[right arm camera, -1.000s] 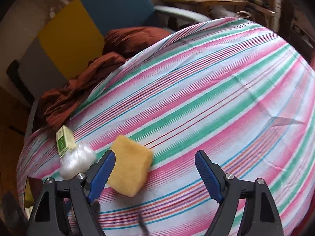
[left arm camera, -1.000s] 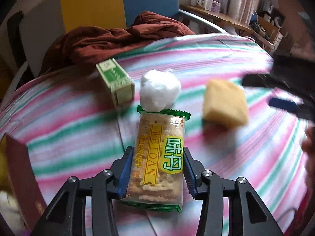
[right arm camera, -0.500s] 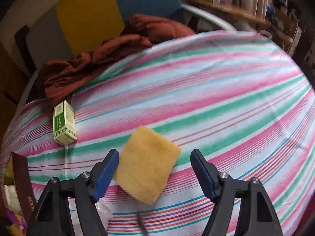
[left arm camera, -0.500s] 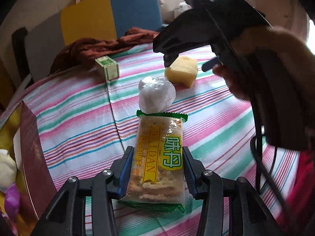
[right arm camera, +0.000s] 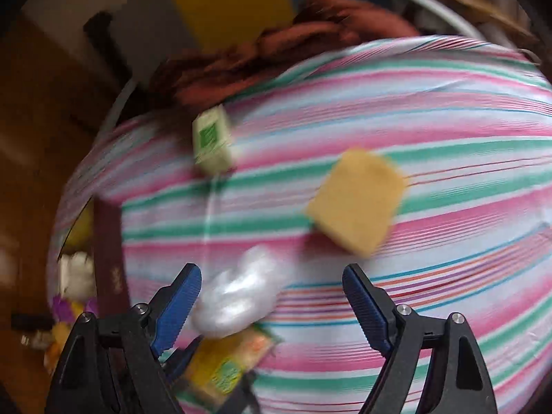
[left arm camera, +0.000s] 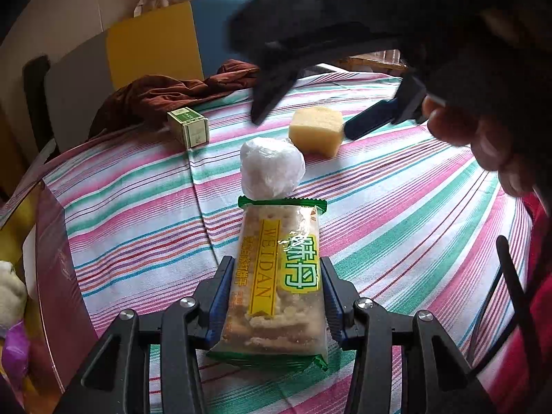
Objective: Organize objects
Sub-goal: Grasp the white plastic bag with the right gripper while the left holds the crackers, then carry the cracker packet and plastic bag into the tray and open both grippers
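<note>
Right tongs (right arm camera: pixel 272 307) now over wrapped ball (right arm camera: pixel 238 296), past sponge (right arm camera: pixel 357 201).

- My left tongs (left arm camera: pixel 274 305) clamp a clear cracker packet (left arm camera: pixel 276 276), lengthwise, green-edged.
- A white plastic-wrapped ball (left arm camera: pixel 272 167) sits at its far end.
- A yellow sponge (left arm camera: pixel 316 130) lies beyond.
- A small green box (left arm camera: pixel 189 127) lies near the cloth's far edge.
</note>
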A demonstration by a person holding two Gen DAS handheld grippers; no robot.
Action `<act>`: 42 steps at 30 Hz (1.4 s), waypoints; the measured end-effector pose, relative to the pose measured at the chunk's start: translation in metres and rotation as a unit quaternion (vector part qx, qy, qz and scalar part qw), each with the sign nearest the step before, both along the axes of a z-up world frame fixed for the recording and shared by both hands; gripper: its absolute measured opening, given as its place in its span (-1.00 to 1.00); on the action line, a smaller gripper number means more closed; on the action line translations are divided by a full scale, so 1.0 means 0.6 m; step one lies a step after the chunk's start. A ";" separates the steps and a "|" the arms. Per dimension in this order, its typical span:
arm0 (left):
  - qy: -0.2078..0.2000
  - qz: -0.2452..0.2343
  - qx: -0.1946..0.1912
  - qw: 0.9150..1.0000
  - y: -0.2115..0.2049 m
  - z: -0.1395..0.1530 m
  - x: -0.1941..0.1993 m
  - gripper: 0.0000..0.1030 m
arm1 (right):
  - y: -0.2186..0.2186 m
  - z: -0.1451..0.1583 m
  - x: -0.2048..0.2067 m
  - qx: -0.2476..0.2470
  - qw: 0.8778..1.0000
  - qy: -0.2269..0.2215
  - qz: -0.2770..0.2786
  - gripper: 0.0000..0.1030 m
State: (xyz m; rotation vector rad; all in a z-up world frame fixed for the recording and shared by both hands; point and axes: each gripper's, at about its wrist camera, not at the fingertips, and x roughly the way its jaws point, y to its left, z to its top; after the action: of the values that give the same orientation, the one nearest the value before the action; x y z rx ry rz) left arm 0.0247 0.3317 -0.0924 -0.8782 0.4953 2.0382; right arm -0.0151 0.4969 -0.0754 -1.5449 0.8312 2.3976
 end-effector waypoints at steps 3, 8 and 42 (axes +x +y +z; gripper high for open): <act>0.002 0.000 -0.002 1.000 0.000 -0.001 0.001 -0.06 | -0.026 -0.026 -0.019 0.013 0.999 -0.037 0.035 0.36; 0.004 0.000 -0.001 1.000 0.000 0.000 0.002 -0.06 | -0.043 -0.024 -0.022 0.044 0.997 -0.035 0.053 -0.33; 0.049 0.166 0.053 0.984 -0.228 0.169 -0.045 -0.08 | -0.093 0.029 -0.028 0.174 0.979 0.070 0.079 -0.33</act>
State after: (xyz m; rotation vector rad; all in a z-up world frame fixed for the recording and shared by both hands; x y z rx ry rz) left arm -0.0024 0.1950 0.0092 -0.8409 0.3047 2.3967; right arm -0.0320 0.4409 -0.0581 -1.3614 0.2920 2.6120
